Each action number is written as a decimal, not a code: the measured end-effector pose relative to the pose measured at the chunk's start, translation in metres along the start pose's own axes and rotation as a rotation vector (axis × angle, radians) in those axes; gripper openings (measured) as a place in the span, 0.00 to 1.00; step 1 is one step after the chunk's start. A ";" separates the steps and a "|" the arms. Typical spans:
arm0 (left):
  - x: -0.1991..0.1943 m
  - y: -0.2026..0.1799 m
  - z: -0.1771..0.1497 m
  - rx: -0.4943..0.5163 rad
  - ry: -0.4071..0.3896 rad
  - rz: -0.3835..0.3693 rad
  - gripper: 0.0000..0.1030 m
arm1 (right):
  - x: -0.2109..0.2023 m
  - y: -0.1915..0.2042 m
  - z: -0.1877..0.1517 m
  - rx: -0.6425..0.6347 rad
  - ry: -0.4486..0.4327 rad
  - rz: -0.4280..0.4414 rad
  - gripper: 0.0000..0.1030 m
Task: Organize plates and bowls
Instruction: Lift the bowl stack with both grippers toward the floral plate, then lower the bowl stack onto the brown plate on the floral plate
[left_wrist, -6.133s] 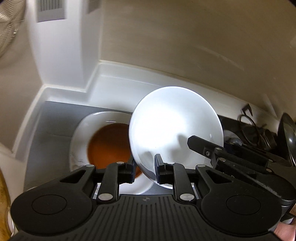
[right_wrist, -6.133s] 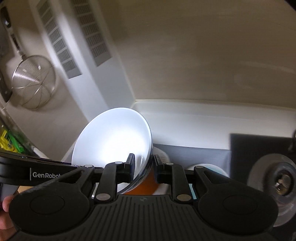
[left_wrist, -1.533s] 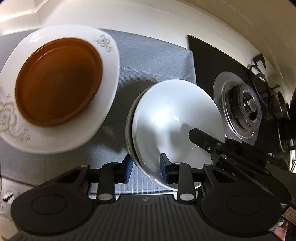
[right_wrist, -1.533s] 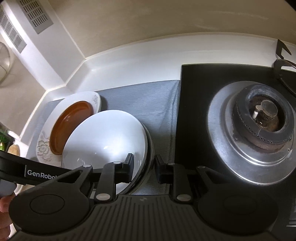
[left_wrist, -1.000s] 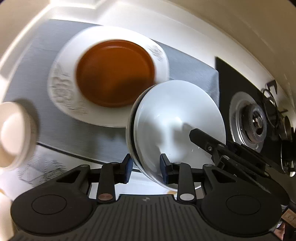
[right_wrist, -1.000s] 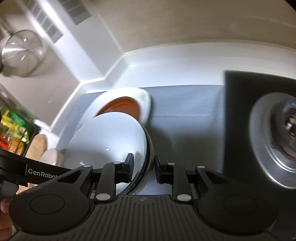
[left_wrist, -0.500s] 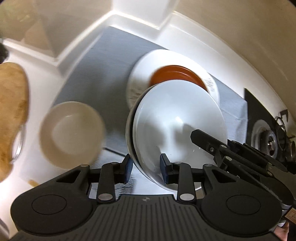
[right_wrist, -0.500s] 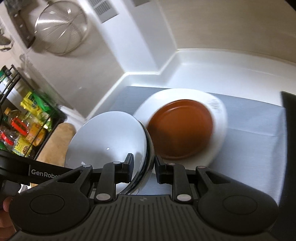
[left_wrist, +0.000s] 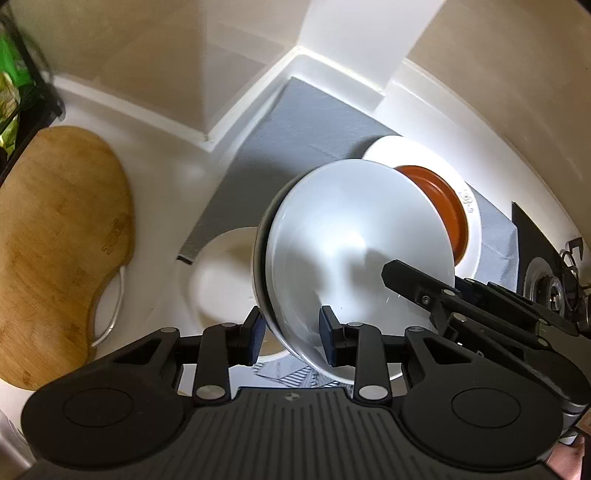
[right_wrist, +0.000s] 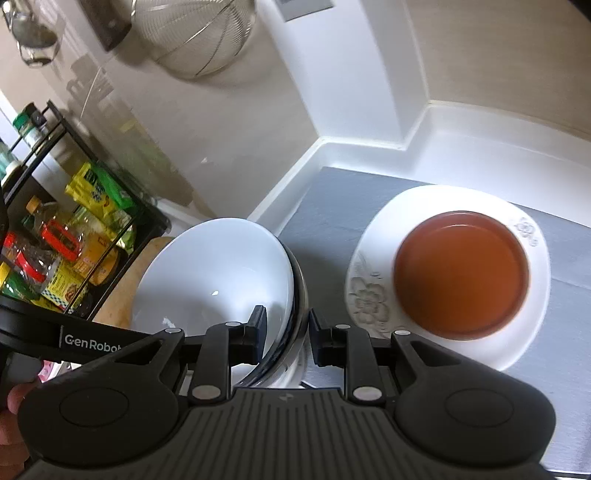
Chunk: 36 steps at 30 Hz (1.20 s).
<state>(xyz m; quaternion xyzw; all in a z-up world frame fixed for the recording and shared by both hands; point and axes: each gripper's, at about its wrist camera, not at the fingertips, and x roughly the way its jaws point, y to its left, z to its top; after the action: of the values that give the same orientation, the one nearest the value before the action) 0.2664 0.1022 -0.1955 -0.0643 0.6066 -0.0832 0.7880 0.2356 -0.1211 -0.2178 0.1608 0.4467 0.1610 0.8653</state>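
- Two grippers share one white bowl: the left gripper has its jaws clamped on the near rim, and the right gripper pinches the opposite rim, one finger inside the bowl and one outside. Gripping from both sides probably keeps the wide, smooth bowl from swinging.
- Held this way, the bowl hangs tilted in the air, just ahead of both tools.
- Directly beyond and below the left gripper's fingers sits a cream bowl on the counter, partly hidden by the carried bowl. It looks the likely place to nest it, like with like.
- Ahead and to the right of the right gripper, a brown plate rests stacked on a floral white plate on the grey mat.
- Off to the left gripper's left lies a wooden cutting board, well apart.
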 end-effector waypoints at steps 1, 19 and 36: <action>0.002 0.006 0.000 -0.003 0.004 0.001 0.33 | 0.003 0.004 0.000 -0.006 0.006 -0.001 0.26; 0.053 0.049 0.002 0.044 0.084 -0.037 0.33 | 0.066 0.029 -0.017 -0.073 0.174 -0.099 0.25; 0.051 0.057 -0.001 0.045 0.063 -0.056 0.33 | 0.072 0.045 -0.021 -0.196 0.199 -0.137 0.23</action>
<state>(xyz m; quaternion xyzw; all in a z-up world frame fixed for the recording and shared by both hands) 0.2812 0.1474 -0.2559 -0.0609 0.6269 -0.1211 0.7672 0.2517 -0.0475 -0.2619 0.0281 0.5222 0.1593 0.8373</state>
